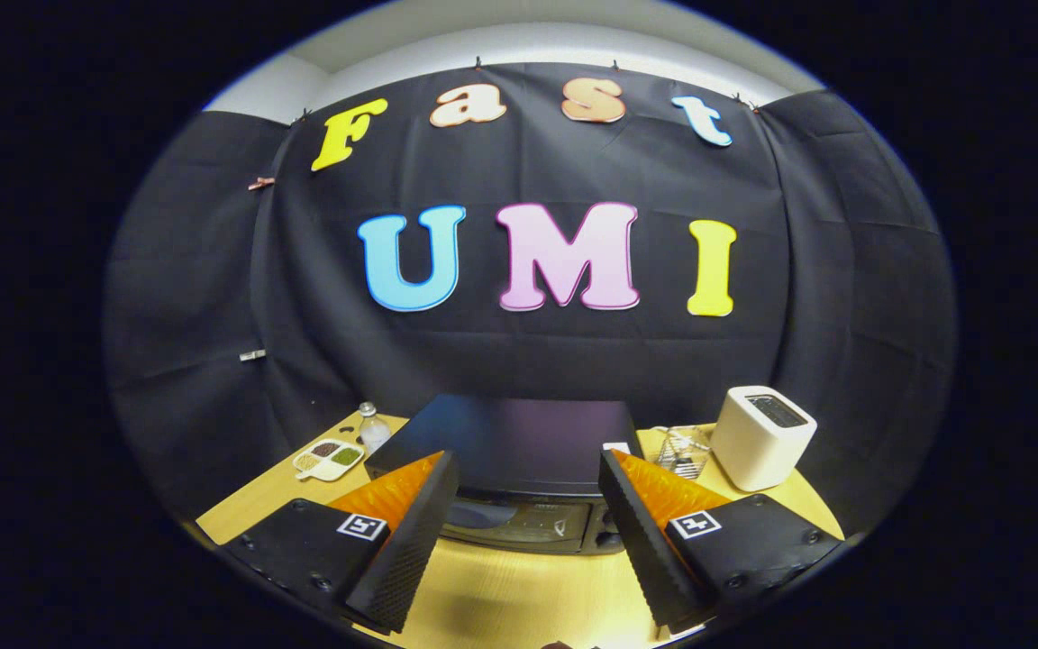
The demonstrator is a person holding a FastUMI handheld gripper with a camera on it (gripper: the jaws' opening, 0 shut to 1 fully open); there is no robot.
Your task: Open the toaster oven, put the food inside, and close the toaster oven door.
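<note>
I have the gripper (pixel 519 541) spread wide and empty, with the toaster oven (pixel 510 469) straight ahead on the desk (pixel 501 595), its closed door facing me between and just beyond the fingers.

1. My one camera rides on my gripper (pixel 519 514) and looks forward along my two fingers (pixel 411 541), which stand spread apart at the bottom of the view.
2. It sits above the table (pixel 501 595), tilted slightly down, facing the booth's back wall head-on.
3. The oven (pixel 519 451) lies close, just ahead of and between my fingers, seen from above its top.
4. The fisheye takes in the toaster (pixel 758 437) beyond my right finger and the tray (pixel 328 458) and bottle (pixel 373 431) beyond my left.
</note>
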